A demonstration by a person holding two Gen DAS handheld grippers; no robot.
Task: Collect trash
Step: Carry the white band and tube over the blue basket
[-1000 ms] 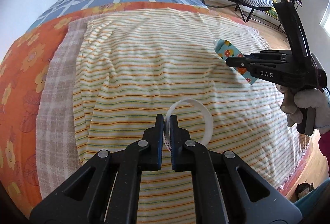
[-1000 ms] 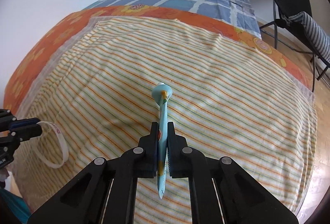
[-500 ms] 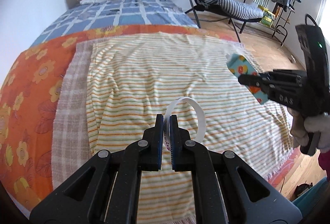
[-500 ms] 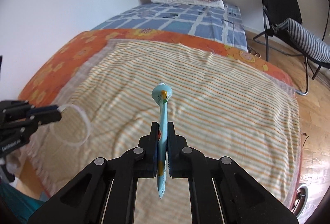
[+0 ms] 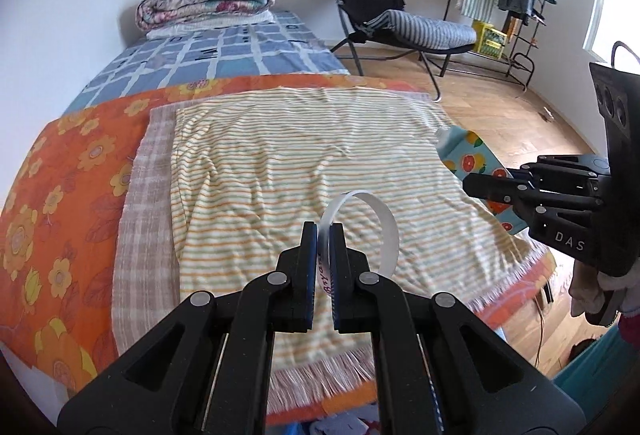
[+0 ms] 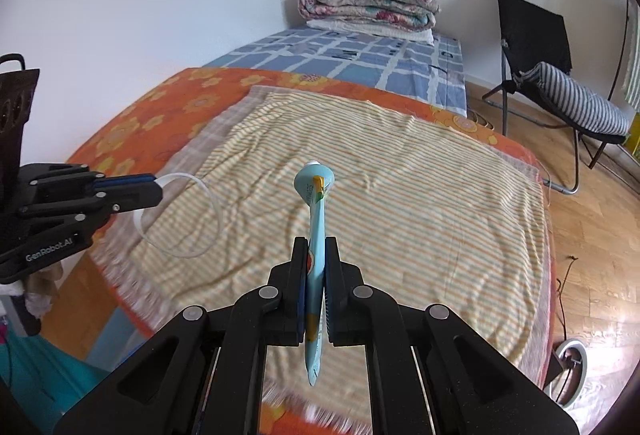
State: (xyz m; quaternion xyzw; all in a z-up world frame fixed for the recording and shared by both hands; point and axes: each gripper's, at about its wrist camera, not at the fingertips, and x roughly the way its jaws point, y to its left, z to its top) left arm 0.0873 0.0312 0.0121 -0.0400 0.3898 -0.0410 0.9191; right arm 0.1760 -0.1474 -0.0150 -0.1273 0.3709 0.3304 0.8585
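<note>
Both clenched: left claw (image 5: pixel 324 231) pinches white loop (image 5: pixel 380 223), right claw (image 6: pixel 316 251) squeezes tube (image 6: pixel 316 235).

At the lower edge of the right wrist frame the striped blanket's fringe (image 6: pixel 320 413) is blurred, and the teal bin (image 5: pixel 596 371) at the left wrist frame's lower right is cut off.

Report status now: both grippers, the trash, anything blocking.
Left gripper shut on white paper strip loop. Right gripper shut on flattened light-blue fruit-print pouch. Both pieces held above the striped bed cloth. Nothing blocking.
</note>
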